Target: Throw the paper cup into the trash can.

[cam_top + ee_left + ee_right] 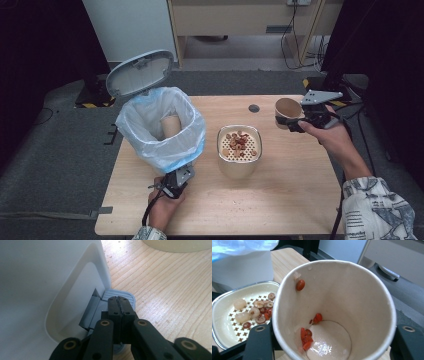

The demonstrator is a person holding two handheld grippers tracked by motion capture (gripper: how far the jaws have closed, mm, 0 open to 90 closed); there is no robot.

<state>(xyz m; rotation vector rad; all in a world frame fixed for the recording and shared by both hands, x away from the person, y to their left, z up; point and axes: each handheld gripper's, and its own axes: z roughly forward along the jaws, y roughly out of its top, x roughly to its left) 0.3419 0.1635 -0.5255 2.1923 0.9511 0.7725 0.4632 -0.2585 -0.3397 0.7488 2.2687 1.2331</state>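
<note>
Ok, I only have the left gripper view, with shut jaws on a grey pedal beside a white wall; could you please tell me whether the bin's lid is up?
Observer: Yes, the lid stands open above the bin, while the left gripper rests on the pedal.
Operator: Thank you. Is anything inside the bin?
Observer: One paper cup stands inside the bag.
Operator: And what is the other hand doing, please?
Observer: The right gripper holds a second cup off to the right; a few red berries cling inside it.
</note>
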